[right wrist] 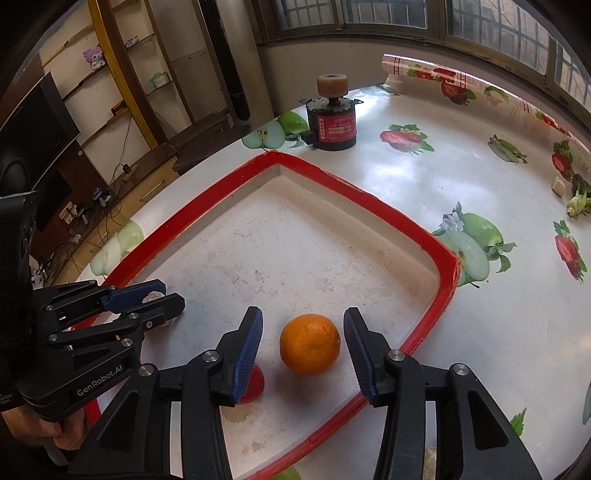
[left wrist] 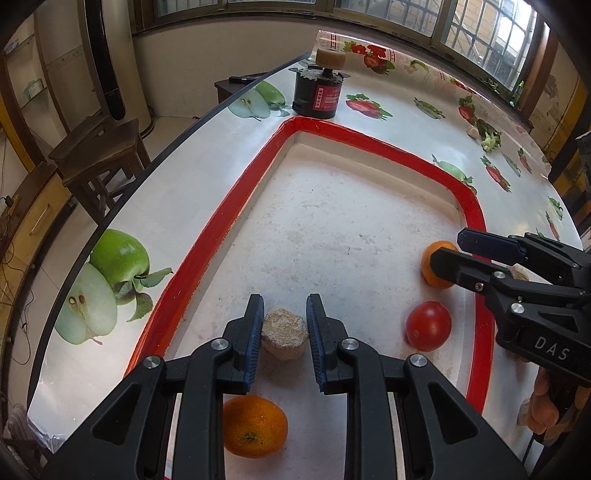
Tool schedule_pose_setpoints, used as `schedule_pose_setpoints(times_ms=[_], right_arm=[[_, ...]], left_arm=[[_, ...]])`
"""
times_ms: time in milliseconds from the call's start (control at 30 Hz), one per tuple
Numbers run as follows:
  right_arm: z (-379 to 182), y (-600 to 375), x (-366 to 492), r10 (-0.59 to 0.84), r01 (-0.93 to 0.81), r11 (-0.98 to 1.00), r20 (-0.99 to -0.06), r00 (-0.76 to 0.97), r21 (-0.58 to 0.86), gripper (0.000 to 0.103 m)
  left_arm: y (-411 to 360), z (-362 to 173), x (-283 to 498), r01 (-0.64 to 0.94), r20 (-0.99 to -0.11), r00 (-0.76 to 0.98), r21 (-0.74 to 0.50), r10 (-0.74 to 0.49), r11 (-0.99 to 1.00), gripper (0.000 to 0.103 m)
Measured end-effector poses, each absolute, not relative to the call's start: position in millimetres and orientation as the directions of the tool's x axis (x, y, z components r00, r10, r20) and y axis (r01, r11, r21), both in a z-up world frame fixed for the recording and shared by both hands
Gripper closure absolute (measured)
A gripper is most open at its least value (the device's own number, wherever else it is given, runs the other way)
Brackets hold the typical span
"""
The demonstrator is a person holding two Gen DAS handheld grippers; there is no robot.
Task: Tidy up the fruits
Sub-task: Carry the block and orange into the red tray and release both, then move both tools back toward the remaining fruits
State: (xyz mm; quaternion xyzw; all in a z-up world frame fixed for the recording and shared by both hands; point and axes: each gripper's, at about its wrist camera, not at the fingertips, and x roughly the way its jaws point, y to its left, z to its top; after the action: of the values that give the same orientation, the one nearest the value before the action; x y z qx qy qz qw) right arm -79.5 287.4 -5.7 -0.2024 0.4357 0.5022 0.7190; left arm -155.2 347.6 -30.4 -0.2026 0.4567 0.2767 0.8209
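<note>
While both grippers hung over the red-rimmed tray (left wrist: 207,236), windows (left wrist: 480,33) lay ahead. The left gripper (left wrist: 284,334) narrowly straddled a bun (left wrist: 284,332). The right gripper (right wrist: 303,345) gaped around an orange (right wrist: 309,343).

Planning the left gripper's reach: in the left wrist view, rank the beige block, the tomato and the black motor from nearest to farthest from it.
From the left gripper:
1. Beige block, between its fingers.
2. Tomato, off to the right inside the tray.
3. Black motor, far ahead, beyond the tray's corner.

Each camera sits just behind its own fingers, looking forward and down, close over the tray (left wrist: 236,206) (right wrist: 447,291). Both views share the tray floor, the motor (left wrist: 317,96) (right wrist: 336,125) beyond it, and each other's gripper.
</note>
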Motion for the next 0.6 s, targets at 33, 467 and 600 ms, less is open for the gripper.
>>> schedule_pose_setpoints(times_ms=[33,467,600], right_arm=[[-1.9,284.9,-79.6,0.552,-0.898,0.414,-0.825,0.12,0.147,0.055],[31.5,233.6,-84.5,0.594,-0.883,0.445,-0.787,0.167,0.148,0.051],[35.0,212.4,-81.5,0.595,-0.873,0.465,-0.783,0.183,0.149,0.051]], left_arm=[[346.4,-28.8,-155.5,-0.64,-0.861,0.43,-0.079,0.272,0.764,0.082],[315.1,-0.3,-162.9,-0.618,-0.811,0.481,-0.045,0.332,0.785,0.048],[304.1,4.2,-161.5,-0.602,-0.806,0.493,-0.043,0.328,0.798,0.048]])
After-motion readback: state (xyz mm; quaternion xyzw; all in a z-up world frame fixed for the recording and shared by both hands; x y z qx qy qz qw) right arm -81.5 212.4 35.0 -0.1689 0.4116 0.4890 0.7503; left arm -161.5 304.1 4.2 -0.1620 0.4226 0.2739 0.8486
